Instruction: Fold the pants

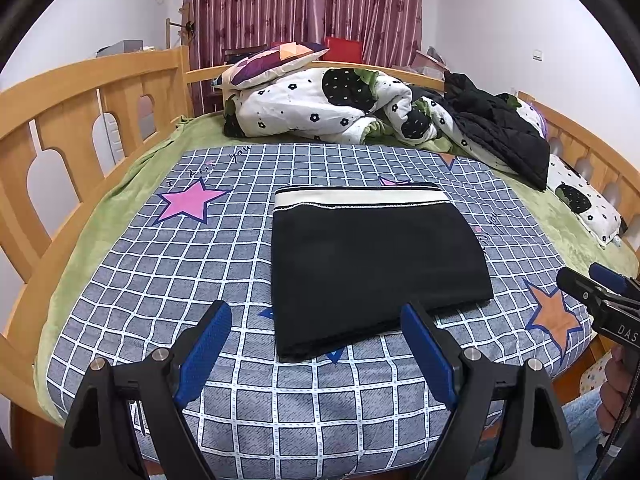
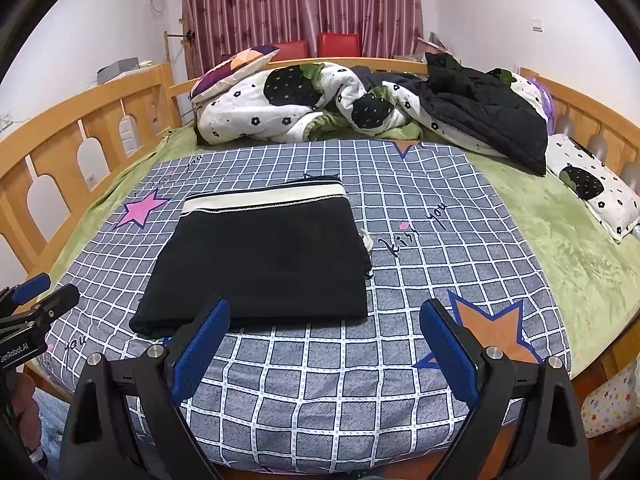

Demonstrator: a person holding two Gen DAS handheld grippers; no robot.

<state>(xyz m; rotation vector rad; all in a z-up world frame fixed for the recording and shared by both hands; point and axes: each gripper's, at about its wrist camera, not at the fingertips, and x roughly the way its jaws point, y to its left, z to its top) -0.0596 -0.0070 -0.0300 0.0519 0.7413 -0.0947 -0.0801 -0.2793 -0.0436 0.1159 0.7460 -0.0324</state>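
Left wrist view: the left gripper is released, its blue pads spread wide with nothing between them, hovering over the near edge of the bed. The black pants lie folded into a compact rectangle on the checked bedsheet, cream waistband on the far side, near fold just ahead of the right pad. The right gripper pokes in at the right edge, jaws apart. A flower-print quilt and a black jacket are piled at the far end, inside the wooden bed frame.

Right wrist view: the right gripper, blue pads wide, grasps nothing. The folded pants sit left of centre on the bedsheet, their near corner just beyond the left pad. The left gripper shows at the left edge. An orange star print lies by the right pad.
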